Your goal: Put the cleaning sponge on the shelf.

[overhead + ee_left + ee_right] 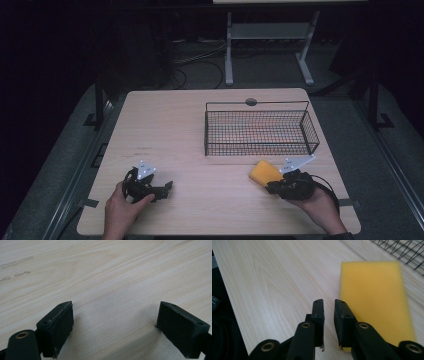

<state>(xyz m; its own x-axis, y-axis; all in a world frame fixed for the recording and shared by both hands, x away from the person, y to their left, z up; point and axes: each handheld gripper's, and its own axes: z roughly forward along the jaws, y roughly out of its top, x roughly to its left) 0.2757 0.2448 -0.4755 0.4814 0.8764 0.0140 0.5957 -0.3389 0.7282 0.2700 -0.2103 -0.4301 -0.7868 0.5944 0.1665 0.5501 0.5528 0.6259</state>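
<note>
A yellow sponge [265, 172] lies flat on the wooden table [175, 130], just in front of the wire basket [260, 132]. My right gripper [270, 187] rests low at the sponge's near edge. In the right gripper view its jaws [329, 303] stand a narrow gap apart with nothing between them, and the sponge [374, 297] lies just to their right, beside the right jaw. My left gripper [167, 187] sits near the table's front left. Its jaws [115, 325] are wide apart over bare wood.
The black wire basket stands at the back right of the table, and its mesh corner [404, 250] shows beyond the sponge. A round grommet [251, 102] sits at the far edge. Behind the table, a white desk frame [270, 35] stands on the dark floor.
</note>
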